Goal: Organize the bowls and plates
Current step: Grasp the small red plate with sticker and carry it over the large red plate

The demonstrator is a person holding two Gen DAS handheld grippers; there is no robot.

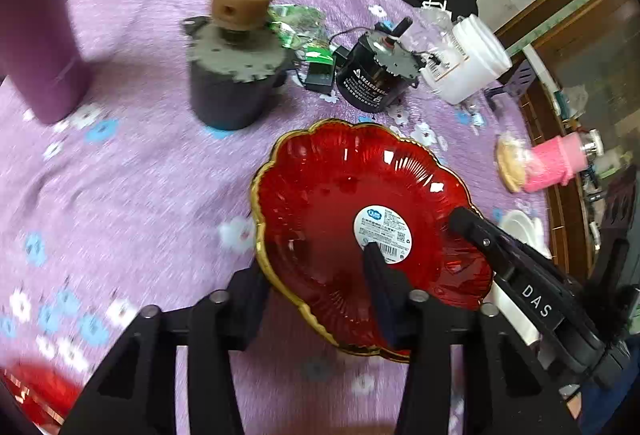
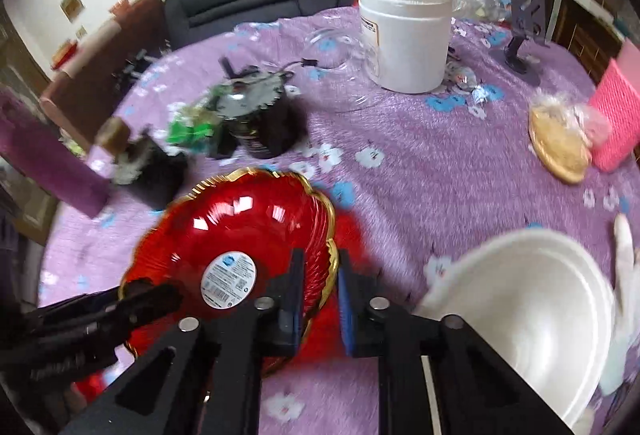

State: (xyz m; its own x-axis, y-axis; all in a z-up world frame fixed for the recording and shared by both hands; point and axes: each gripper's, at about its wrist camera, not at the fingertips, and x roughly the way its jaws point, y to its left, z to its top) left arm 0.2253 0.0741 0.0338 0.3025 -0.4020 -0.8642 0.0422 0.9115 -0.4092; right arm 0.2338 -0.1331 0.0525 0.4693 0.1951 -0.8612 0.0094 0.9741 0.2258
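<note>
While both grippers pinch its gold scalloped rim, red ribbed glass plate [image 1: 352, 211] w/ round barcode sticker [image 2: 229, 279] tilts above purple cloth [image 1: 140, 175].

Left gripper [image 1: 316, 267] and right gripper [image 2: 320, 291] each close on the rim.

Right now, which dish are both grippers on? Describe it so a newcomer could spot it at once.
Start at the round table under the purple floral cloth, then look to its near edge, left of the white bowl. There sits the red glass plate, pinched by the right gripper and the left gripper. Only it has a scalloped gold rim and a round white sticker.
</note>
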